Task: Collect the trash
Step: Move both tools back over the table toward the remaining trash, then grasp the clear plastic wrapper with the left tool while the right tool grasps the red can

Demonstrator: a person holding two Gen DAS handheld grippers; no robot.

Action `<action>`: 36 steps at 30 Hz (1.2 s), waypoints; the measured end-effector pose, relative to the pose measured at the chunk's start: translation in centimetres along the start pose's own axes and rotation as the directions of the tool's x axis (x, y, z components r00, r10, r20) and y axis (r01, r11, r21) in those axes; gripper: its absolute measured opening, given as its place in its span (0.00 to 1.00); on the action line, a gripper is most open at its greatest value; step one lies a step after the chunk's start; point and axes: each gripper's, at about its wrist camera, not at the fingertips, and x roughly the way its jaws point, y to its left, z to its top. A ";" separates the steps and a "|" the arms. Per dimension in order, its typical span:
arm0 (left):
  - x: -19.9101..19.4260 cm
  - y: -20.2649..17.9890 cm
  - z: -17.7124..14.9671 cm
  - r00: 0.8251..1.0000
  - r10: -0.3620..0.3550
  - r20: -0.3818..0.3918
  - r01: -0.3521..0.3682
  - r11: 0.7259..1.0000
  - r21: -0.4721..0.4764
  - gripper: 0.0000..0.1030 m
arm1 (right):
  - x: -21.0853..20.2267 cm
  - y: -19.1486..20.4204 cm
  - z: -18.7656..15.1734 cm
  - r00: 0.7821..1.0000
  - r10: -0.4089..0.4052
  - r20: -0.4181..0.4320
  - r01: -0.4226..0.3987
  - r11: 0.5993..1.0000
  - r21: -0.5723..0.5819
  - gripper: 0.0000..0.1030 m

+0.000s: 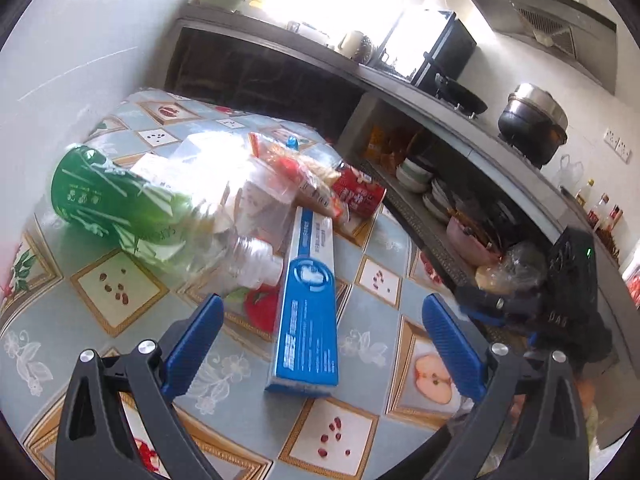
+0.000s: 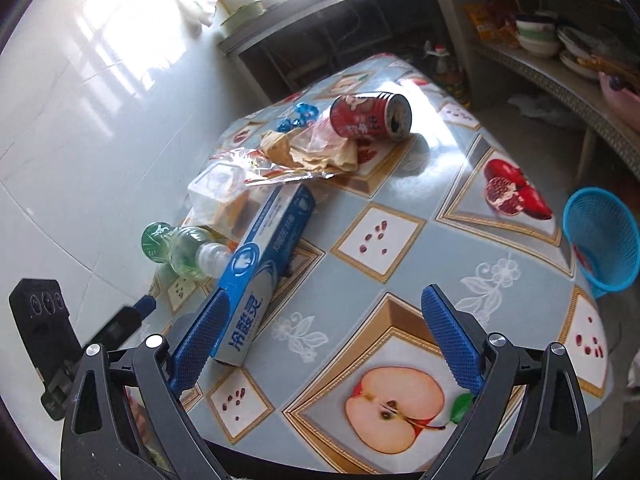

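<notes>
Nearest the lens in the left wrist view, the left tool (image 1: 322,332) is seen spread wide and holding nothing, its blue fingers standing on either side of the near end of the blue toothpaste box (image 1: 306,300). The box lies flat on the counter (image 1: 384,276), which is covered by a fruit-print cloth. The right tool (image 2: 320,336) is likewise wide and empty; its left finger appears just beside, possibly touching, the near end of the same box (image 2: 256,276).

Trash is heaped at the far end of the box: a green-labelled plastic bottle (image 1: 132,204) on its side, clear wrappers (image 1: 256,176), crumpled brown paper (image 2: 312,148) and a red can (image 2: 370,116) lying with its opened end outward. A blue basket (image 2: 600,236) is seen beyond the counter's right edge, judged to be the bin; nothing can be made out inside it.

Risks, as judged:
- Both tools are close to one box; a collision or a double grasp is possible.
- The bottle's neck lies just beside the box. If the box is dragged rather than lifted, the bottle may be rolled toward the wall-side edge.
- A wrapper overlaps the far end of the box and may be pulled along, shifting the heap.
- The long box, gripped at one end, may droop or twist out.
- The can may roll if nudged.
</notes>
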 end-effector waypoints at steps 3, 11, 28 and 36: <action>0.3 0.4 1.8 0.998 -0.037 0.041 0.038 0.999 -0.027 0.94 | 0.5 -0.2 0.2 1.000 0.016 -0.015 -0.016 1.000 0.017 0.87; 2.6 0.4 6.6 0.988 -0.116 0.098 0.124 0.989 -0.076 0.88 | 0.9 -0.3 1.1 1.000 0.026 -0.014 -0.026 0.999 0.019 0.84; 13.2 -1.8 9.6 0.982 0.019 -0.187 -0.029 0.998 -0.047 0.29 | 1.3 -2.2 2.6 0.998 0.061 0.010 -0.061 0.997 0.037 0.78; 13.0 -1.6 8.9 0.979 0.047 -0.199 -0.060 0.997 -0.058 0.00 | 0.3 -3.1 2.6 0.998 0.050 0.031 -0.051 0.998 0.044 0.76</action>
